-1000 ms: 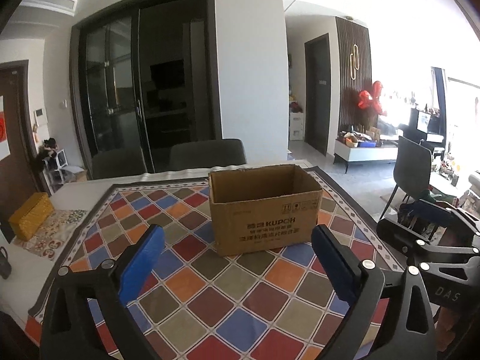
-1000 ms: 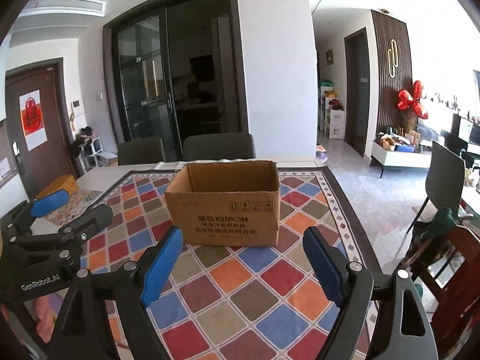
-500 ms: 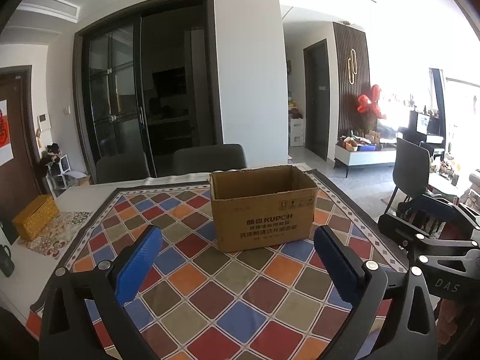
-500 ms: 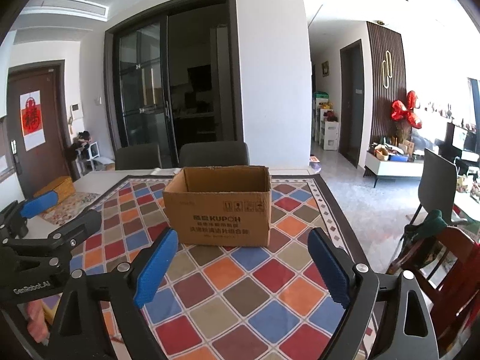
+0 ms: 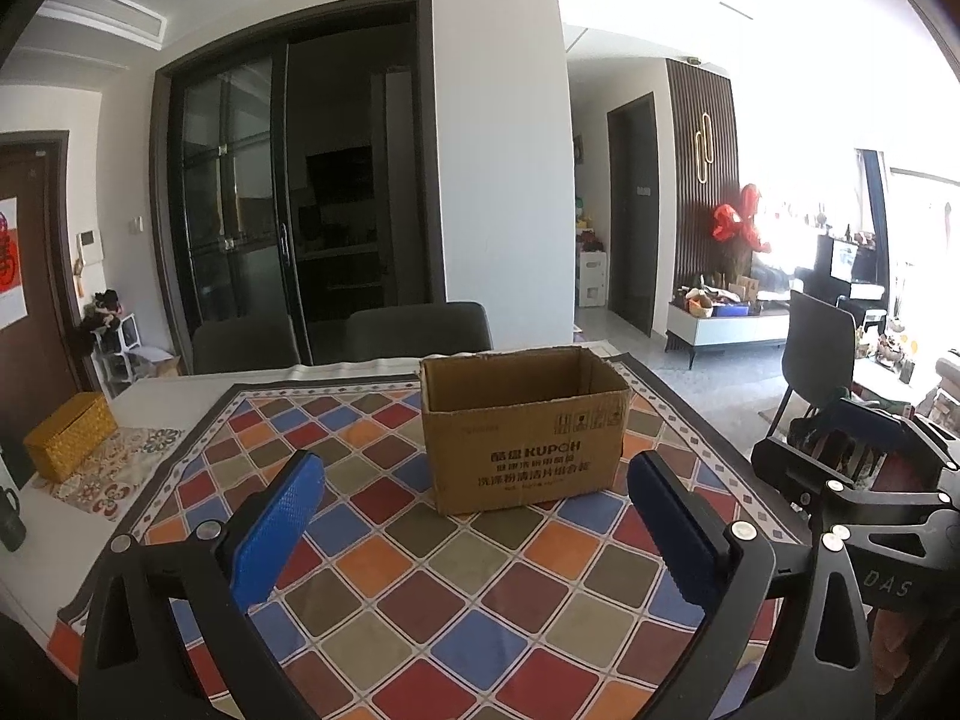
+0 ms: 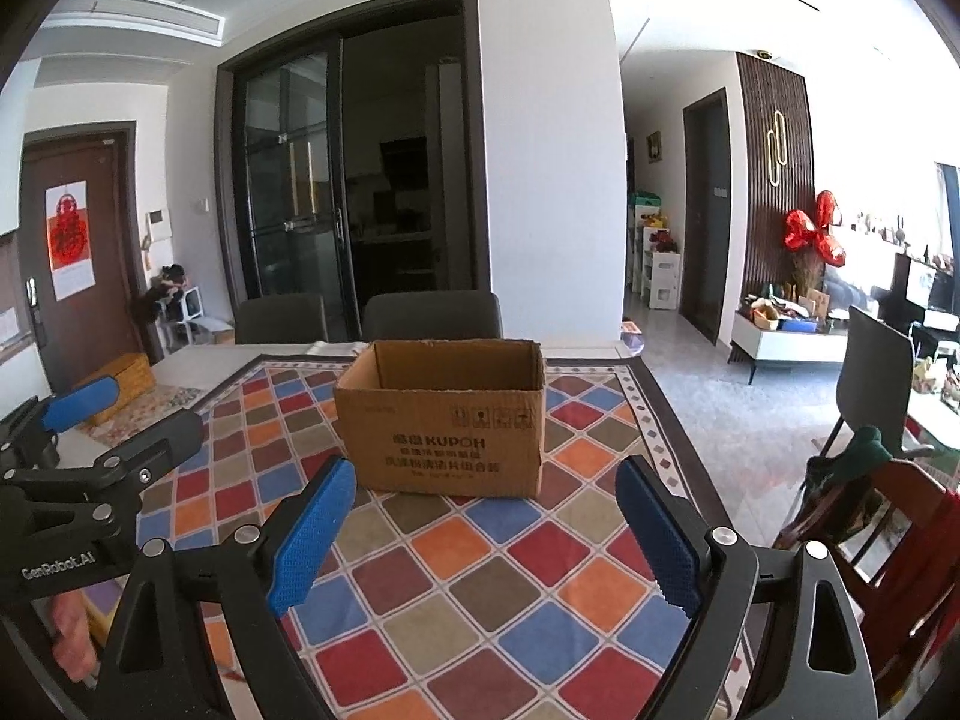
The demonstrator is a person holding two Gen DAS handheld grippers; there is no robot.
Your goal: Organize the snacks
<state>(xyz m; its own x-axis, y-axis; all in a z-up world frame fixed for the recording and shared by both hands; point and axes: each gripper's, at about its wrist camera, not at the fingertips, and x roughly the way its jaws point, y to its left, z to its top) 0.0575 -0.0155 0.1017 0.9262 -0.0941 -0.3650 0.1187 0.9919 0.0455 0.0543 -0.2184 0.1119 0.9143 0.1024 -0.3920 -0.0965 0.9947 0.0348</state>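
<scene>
My fingers [image 5: 273, 534] wear bright blue dimpled pads on matte black frames, on both my left gripper [image 5: 474, 516] and my right gripper [image 6: 480, 528]. The box [image 6: 444, 414] ahead is plain brown cardboard with darker brown print on its front. Under it, the tablecloth [image 5: 384, 576] is a diamond check of red, orange, blue, olive, brown and maroon, with pale lines between and a dark border dotted with small light diamonds. To the left lies a floral mat [image 5: 114, 468] in cream and rust, carrying a mustard-yellow woven basket [image 5: 69, 435]. The chairs [image 6: 432, 315] behind are dark grey.
</scene>
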